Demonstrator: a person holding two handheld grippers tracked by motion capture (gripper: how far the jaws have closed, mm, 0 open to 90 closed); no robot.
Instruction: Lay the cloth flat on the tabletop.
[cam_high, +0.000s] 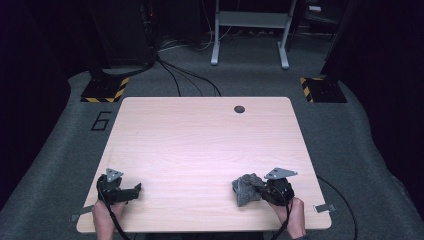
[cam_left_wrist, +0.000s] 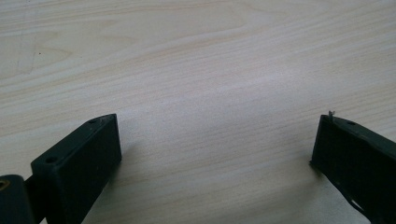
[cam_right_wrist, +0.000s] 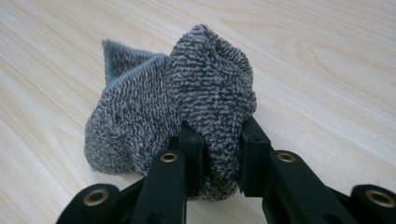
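Right gripper (cam_right_wrist: 217, 154) fingers pinch grey terry cloth (cam_right_wrist: 187, 98), bunched on surface (cam_high: 200, 145) near front right edge. Left gripper (cam_left_wrist: 215, 144) fingers wide, empty. Step: probably mid-grasp; next, lift or spread cloth.

"6" on carpet floor (cam_high: 101, 121), table's left

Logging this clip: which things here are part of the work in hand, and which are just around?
In use:
grey cloth, pinched in the right gripper
left gripper, open, nothing between its jaws
table

Just around:
floor cables
grey metal stand
striped base plates
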